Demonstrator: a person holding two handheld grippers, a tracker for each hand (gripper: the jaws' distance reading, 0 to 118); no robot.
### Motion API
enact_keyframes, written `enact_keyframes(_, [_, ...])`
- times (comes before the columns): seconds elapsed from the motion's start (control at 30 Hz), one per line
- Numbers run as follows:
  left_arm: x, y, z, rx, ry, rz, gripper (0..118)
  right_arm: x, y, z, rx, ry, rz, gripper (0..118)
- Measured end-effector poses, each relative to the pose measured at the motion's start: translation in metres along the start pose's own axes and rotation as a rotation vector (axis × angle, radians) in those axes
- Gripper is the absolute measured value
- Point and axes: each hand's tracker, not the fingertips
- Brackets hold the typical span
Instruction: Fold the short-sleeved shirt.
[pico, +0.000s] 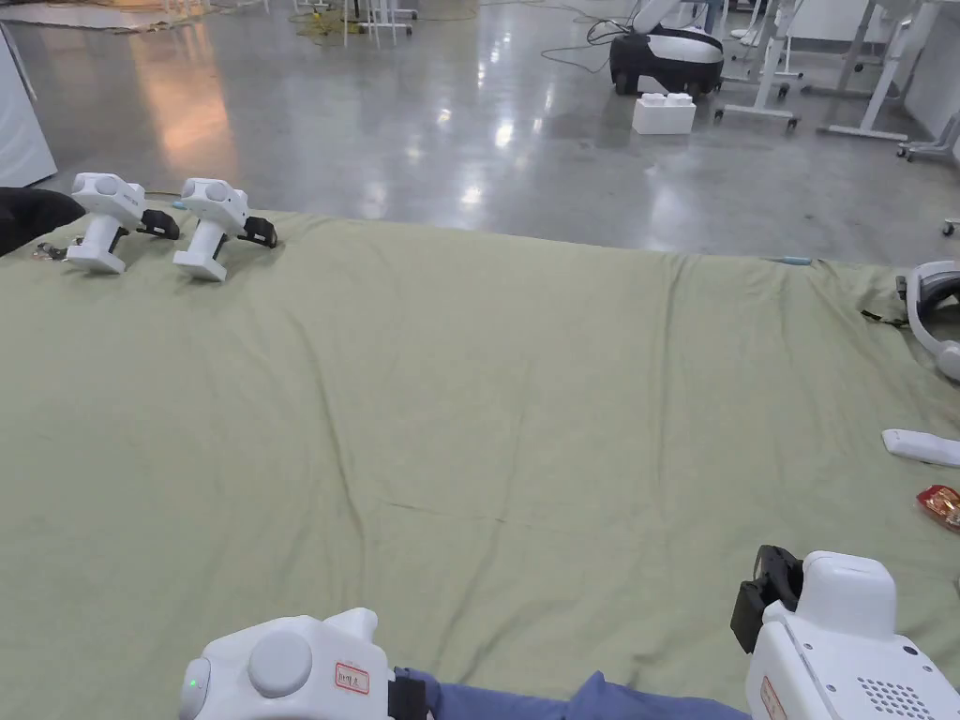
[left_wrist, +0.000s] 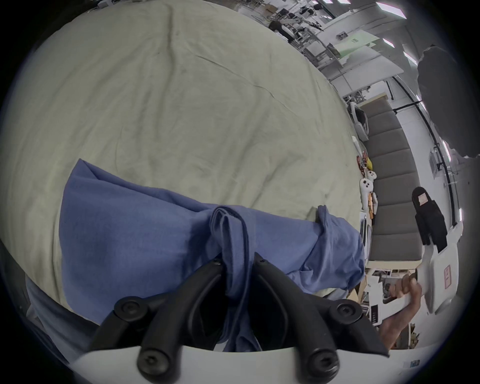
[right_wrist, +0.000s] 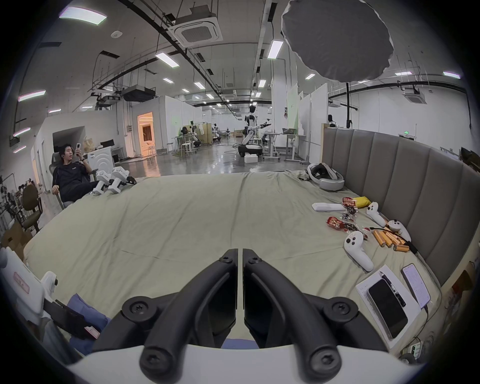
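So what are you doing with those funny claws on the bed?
A person is holding a claw-like gripper in each hand, working over a bed with a green sheet. The left gripper is pinching a bunch of a blue shirt, which lies crumpled at the near edge of the bed. The right gripper is closed with nothing in it, off to the side of the shirt. The folding hasn't really started.
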Motion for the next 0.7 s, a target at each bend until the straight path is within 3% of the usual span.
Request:
enact_keyframes(0.17, [0.015, 0.000, 0.003, 0.000, -0.033, -0.022, 15, 0.003, -0.004, -0.001, -0.014, -0.004, -0.015, 5])
enact_keyframes(0.27, [0.019, -0.001, -0.008, -0.012, 0.035, -0.041, 16, 0.003, -0.007, -0.002, -0.020, 0.000, -0.022, 5])
enact_keyframes(0.33, [0.015, 0.000, -0.011, -0.019, 0.035, -0.020, 24, 0.003, -0.007, -0.001, -0.022, 0.003, -0.024, 5])
enact_keyframes(0.43, [0.016, -0.003, -0.003, -0.008, -0.012, 0.000, 67, 0.005, -0.009, 0.000, -0.025, 0.004, -0.021, 5])
enact_keyframes(0.7, [0.022, -0.008, 0.050, 0.109, -0.073, -0.039, 68, 0.014, -0.012, 0.000, -0.036, -0.008, -0.048, 5])
